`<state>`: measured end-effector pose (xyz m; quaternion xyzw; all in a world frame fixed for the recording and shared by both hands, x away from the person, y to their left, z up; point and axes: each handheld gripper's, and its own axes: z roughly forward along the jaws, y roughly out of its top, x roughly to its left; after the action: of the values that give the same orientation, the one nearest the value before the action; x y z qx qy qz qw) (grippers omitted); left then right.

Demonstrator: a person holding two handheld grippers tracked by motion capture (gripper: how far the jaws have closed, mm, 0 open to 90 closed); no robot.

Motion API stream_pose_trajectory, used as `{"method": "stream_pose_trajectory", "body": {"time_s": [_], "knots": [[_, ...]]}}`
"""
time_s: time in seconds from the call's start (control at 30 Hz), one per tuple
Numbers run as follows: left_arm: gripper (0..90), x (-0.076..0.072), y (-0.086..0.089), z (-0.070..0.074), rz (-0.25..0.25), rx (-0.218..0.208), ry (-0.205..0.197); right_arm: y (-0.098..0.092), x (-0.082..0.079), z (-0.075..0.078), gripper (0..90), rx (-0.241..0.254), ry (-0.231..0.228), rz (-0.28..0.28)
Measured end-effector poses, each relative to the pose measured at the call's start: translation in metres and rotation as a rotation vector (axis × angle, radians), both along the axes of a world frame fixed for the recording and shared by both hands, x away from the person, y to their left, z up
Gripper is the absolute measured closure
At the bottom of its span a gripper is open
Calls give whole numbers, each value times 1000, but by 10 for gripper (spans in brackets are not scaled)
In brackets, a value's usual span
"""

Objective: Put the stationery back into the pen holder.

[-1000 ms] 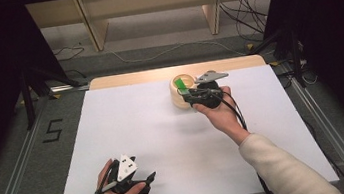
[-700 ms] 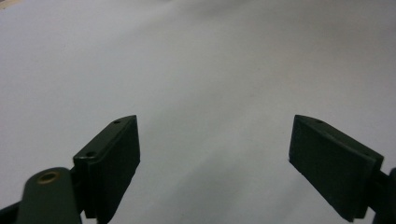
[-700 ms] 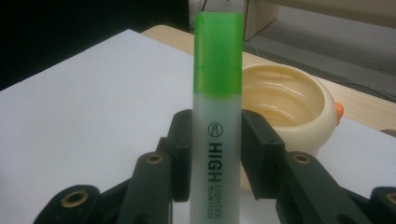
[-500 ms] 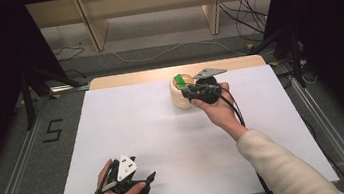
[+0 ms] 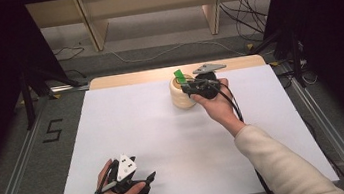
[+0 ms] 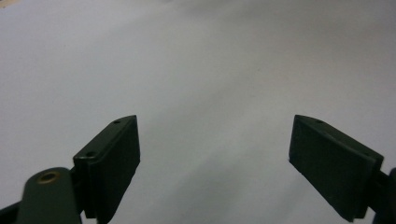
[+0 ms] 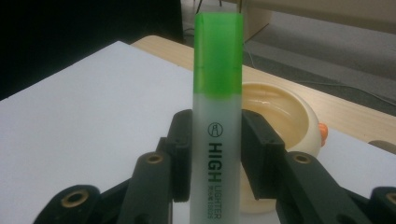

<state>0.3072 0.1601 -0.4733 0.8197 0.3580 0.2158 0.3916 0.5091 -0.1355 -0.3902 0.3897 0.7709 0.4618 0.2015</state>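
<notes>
My right gripper [image 7: 215, 154] clamps the green-capped translucent plastic highlighter [image 7: 217, 107] upright, cap up, its long axis vertical. The cream round ceramic pot [image 7: 285, 116] sits just beyond it; my left gripper [image 5: 141, 182] rests wide open and empty, well apart.

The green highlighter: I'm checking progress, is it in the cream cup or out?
Out. The green-capped highlighter is clamped upright in the right gripper, with the round cream cup behind it.
</notes>
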Motion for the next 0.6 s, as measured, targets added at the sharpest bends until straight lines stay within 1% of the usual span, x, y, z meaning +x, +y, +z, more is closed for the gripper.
{"method": "stream_pose_trajectory", "body": {"time_s": [0.17, 0.4, 0.6], "knots": [[163, 0, 0, 0, -2, 1, 0, -1, 5, 0, 668, 3, 9, -12], [162, 0, 0, 0, -1, 1, 1, -1, 13, 2, 668, 6, 4, -24], [163, 0, 0, 0, -1, 0, 0, -2, 19, 1, 668, 14, 5, -35]]}}
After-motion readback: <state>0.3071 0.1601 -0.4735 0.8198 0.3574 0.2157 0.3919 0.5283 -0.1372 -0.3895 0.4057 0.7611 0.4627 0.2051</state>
